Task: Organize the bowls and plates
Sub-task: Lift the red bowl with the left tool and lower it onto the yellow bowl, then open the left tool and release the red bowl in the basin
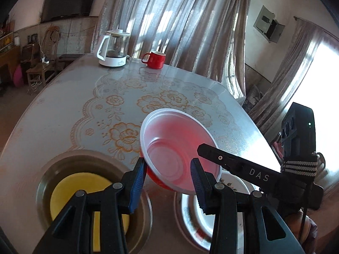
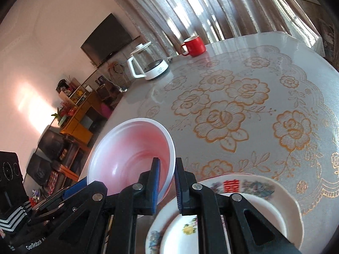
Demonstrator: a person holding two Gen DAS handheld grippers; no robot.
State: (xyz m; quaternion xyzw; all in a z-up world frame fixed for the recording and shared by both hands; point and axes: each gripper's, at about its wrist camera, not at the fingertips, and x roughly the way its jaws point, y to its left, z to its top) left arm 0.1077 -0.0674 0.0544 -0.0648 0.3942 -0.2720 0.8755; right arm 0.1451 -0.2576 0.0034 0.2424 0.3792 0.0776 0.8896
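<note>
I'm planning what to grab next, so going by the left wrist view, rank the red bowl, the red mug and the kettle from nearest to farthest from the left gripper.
1. Red bowl: right at the left gripper, between its fingertips, tilted.
2. Red mug: far side of the table, straight ahead.
3. Kettle: far edge, left of the mug and slightly farther back; these two are nearly level.

From my remote feed: sunlit grey curtains (image 1: 180,21) behind a floral-clothed table (image 2: 243,110); a dark television (image 1: 70,0) on the pale wall; a wooden chair (image 1: 45,63) and an orange cabinet (image 2: 78,118) beyond.
</note>
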